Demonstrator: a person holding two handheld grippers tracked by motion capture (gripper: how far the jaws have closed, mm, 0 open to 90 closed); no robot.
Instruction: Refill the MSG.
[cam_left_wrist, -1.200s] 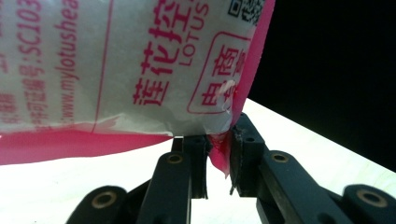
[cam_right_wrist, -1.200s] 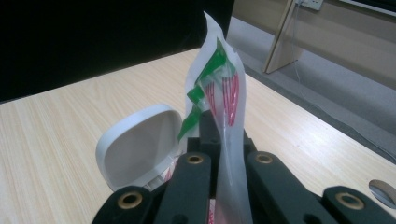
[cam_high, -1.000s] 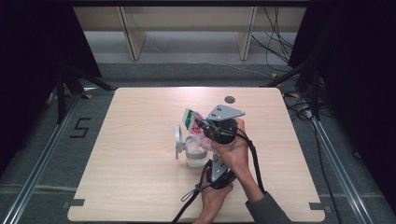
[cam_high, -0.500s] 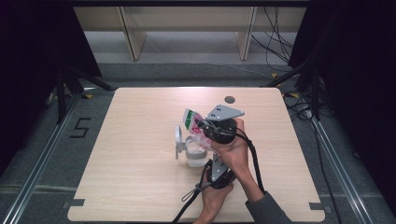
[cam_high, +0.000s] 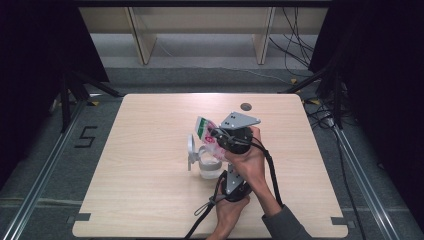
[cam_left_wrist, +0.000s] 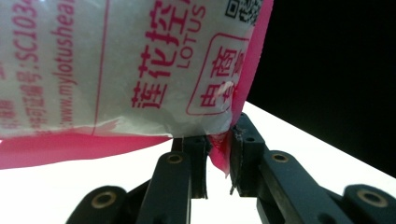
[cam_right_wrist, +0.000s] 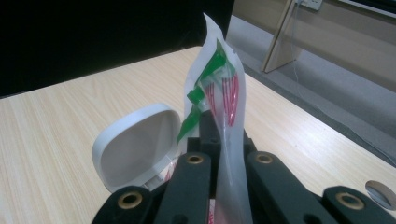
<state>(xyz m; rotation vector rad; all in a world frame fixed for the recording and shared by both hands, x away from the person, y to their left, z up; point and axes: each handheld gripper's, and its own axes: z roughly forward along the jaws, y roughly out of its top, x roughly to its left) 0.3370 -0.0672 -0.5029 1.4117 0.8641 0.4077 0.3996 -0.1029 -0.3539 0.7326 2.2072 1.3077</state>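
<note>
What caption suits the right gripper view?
Right gripper pinching a clear plastic packet with green and red print beside an open white lid.

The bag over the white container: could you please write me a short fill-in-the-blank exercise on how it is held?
1. The right gripper is shut on the bag's ____ end.
2. The left gripper pinches the bag's ____ bottom edge.
3. The container's lid stands ____.
4. The container rests on a ____ table.

Missing words: top; pink; open; wooden
</note>
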